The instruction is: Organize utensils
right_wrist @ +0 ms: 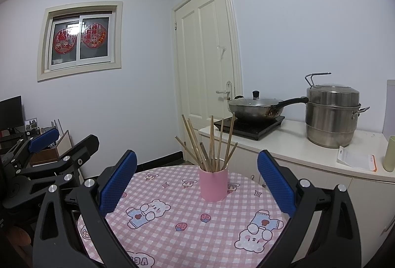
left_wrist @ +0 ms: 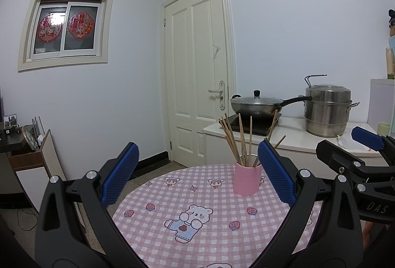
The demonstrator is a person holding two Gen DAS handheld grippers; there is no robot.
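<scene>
Standing upright on the checked tablecloth (right_wrist: 172,238), the pink cup (right_wrist: 213,185) holds the wooden chopsticks (right_wrist: 211,144), perhaps ten. The left gripper (left_wrist: 197,176) and right gripper (right_wrist: 196,181) hover spread wide, empty.

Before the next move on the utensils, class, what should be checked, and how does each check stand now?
1. Left claw open, holding nothing: ok.
2. Right claw open, holding nothing: ok.
3. Pink cup upright on the table: ok.
4. Chopsticks all standing in the cup: ok.
5. Any utensil left loose on the cloth: none in view, ok.
6. Cup steady if bumped: cannot tell.
</scene>
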